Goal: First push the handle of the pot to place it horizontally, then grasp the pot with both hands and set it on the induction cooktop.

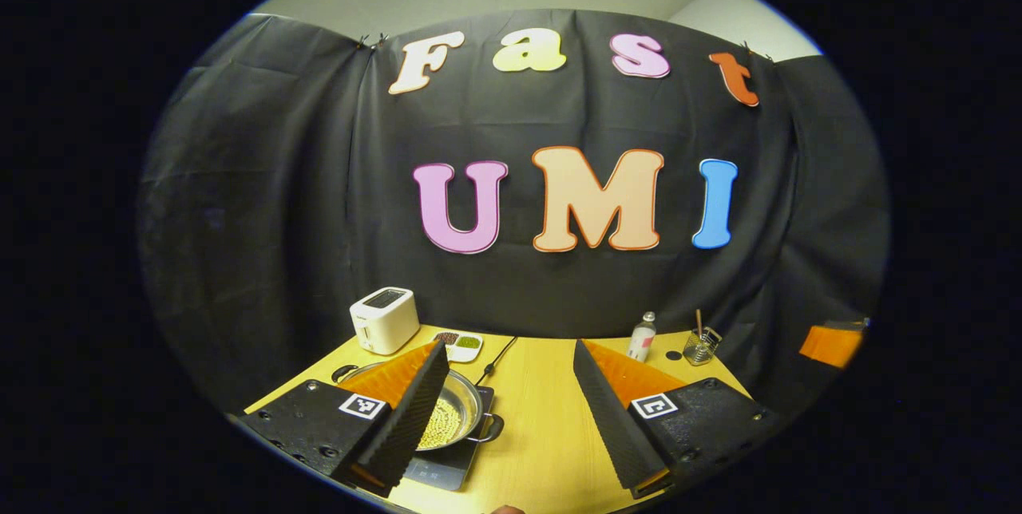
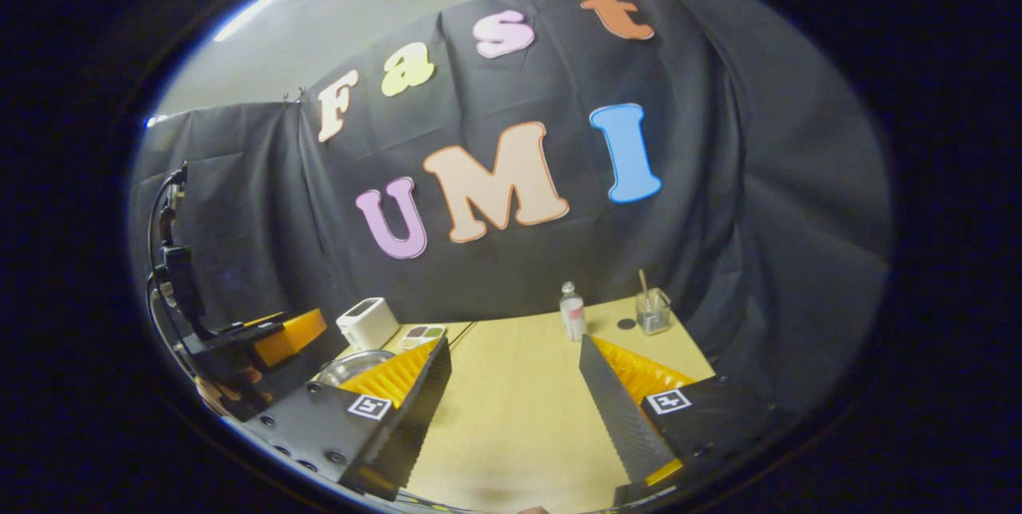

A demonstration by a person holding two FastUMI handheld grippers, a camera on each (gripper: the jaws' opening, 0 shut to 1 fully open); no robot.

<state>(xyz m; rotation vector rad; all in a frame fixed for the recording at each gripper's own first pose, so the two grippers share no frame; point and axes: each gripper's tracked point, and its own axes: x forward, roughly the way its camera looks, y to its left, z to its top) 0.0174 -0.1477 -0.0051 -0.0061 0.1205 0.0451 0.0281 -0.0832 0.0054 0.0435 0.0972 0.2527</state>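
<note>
Ridged fingers of both the left gripper [image 1: 507, 410] and right gripper [image 2: 515, 410] stand spread above the round steel pot [image 1: 451, 414].

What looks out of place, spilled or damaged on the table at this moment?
Nothing stands out. The pot sits upright on the induction cooktop, its yellow grains inside, none spilled. The toaster, bottle and glass jar stand upright.

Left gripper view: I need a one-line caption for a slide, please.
Open left claw above the table, with the bean-filled pot already sitting on the induction cooktop near the toaster.
</note>
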